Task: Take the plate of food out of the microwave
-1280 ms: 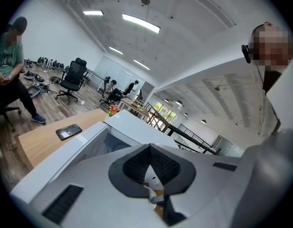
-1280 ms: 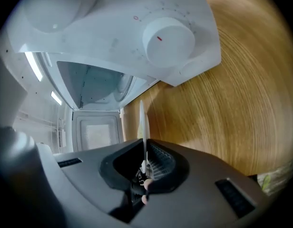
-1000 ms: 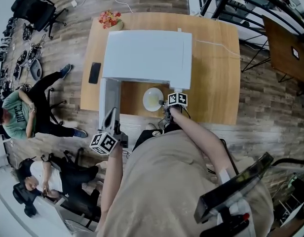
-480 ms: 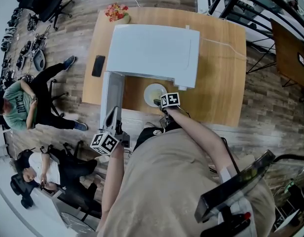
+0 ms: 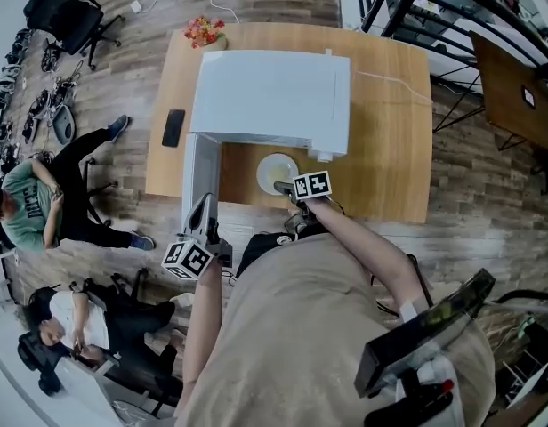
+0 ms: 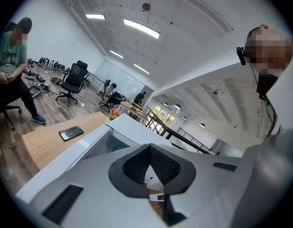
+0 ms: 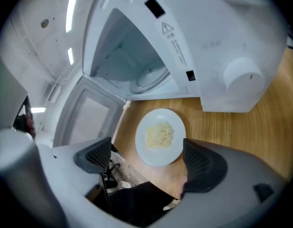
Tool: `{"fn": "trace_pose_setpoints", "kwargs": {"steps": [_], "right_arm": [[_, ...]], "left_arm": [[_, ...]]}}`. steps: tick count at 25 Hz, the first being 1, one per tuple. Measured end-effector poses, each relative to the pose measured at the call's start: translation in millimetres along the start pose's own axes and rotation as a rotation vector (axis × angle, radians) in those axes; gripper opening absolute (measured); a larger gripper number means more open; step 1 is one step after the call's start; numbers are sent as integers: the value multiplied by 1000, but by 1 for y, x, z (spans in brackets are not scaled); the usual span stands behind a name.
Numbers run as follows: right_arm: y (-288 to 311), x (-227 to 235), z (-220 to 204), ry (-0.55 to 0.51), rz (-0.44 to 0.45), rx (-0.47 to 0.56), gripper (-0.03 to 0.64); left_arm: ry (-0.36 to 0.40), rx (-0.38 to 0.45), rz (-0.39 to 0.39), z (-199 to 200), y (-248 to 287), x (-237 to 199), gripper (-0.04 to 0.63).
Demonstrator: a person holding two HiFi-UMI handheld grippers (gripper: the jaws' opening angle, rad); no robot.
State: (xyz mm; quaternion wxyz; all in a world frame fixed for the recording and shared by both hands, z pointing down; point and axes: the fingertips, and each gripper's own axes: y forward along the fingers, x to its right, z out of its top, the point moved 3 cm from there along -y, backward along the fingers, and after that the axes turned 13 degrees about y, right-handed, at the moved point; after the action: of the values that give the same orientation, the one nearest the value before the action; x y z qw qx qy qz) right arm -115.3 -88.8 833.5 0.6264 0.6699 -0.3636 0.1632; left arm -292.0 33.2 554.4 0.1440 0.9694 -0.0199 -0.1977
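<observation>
On the wooden desk (image 5: pixel 390 132), just in front of the white microwave (image 5: pixel 269 92), sits the plate (image 7: pixel 174 150) with a little pile of noodles (image 7: pixel 159 135) on it. The microwave's door (image 5: pixel 199 172) is wide open on the left. The right tongs (image 7: pixel 147 157) hover over the plate's near edge. Their jaws have just been opening and stand wide apart, not touching the plate. The left tongs (image 6: pixel 151 164) are closed together on nothing, near the door's outer end.
</observation>
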Motion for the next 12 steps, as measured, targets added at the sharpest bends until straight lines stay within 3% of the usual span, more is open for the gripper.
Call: {"fn": "trace_pose_setpoints", "kwargs": {"steps": [3, 6, 12], "right_arm": [[-29, -29, 6, -7, 131, 81, 475], [-63, -62, 7, -64, 227, 194, 406], [-139, -139, 8, -5, 305, 418, 359]], "left_arm": [[9, 16, -14, 4, -8, -6, 3], [36, 51, -50, 13, -20, -5, 3], [40, 58, -165, 34, -44, -9, 3]]}}
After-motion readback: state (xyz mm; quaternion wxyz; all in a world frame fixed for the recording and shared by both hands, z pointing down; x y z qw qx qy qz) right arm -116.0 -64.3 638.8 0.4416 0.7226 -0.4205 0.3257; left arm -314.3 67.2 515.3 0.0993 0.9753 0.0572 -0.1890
